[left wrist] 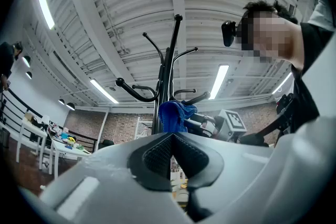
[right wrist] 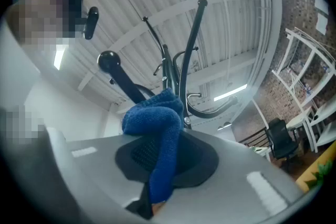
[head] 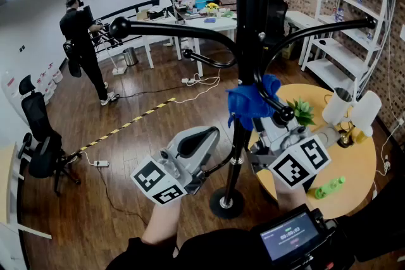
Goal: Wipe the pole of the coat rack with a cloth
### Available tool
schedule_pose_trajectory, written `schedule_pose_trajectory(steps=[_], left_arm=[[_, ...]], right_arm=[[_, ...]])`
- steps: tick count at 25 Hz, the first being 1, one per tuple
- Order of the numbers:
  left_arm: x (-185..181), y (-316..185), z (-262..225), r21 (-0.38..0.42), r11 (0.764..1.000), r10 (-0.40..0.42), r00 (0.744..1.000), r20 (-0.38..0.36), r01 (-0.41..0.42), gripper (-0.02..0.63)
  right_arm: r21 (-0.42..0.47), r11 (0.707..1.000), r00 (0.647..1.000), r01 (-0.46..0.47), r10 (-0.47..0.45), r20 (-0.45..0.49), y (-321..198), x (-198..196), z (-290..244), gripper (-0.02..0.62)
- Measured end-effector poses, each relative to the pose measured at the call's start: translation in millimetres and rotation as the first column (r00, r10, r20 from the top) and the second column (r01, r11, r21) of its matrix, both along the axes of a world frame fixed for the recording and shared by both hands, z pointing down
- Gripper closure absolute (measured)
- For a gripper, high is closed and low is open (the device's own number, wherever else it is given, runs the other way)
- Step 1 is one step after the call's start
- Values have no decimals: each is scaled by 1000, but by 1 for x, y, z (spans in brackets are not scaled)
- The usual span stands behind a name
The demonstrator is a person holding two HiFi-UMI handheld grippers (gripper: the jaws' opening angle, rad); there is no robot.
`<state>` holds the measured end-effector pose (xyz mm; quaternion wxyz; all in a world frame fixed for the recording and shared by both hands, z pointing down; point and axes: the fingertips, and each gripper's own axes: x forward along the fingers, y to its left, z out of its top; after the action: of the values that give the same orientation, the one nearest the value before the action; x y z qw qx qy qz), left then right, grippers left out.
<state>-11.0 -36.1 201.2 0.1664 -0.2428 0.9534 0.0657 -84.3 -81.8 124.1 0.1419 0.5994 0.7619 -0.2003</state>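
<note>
Right claw (right wrist: 163,157) is clamped on the blue cloth (right wrist: 153,118). One strip of it runs down between the jaws and the rest is bunched above the tips.

In the head view the cloth wad sits up against the black pole (head: 249,22) of the coat rack, about mid-height and just below the curved hooks (head: 190,31). Can't confirm firm contact from here.

Left claw (left wrist: 172,140) has its jaws together with nothing between them. It's aimed up at the pole from the lower left. It's close to the pole, but I can't tell if it's touching.

Rack base (head: 226,202) stands on the wood floor (head: 126,155).

Round wooden tabletop (head: 364,164) is just right of the rack and carries a small plant (head: 302,112) and a green bottle (head: 329,187).

White shelf (head: 354,28) stands against the brick wall at the far right. A person (head: 82,41) in dark clothes stands well apart at the back left.
</note>
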Motion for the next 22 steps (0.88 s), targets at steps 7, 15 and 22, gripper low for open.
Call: schedule_pose_trajectory(steps=[7,15,22], left_arm=[[-8,0,9,-14,1000,6,1000,-25,-6,606],[-9,1,22,-6,1000,14,998,-68,-14,606],[-8,1,36,15,1000,16,995,-100,-15,606]], right_arm=[[55,997,998,-57,55,38,5,-3,28,549],[227,966,984,-128,153,-96,7,-6,129,549],[387,907,954,-164,246,-172,9,-8,217,549]])
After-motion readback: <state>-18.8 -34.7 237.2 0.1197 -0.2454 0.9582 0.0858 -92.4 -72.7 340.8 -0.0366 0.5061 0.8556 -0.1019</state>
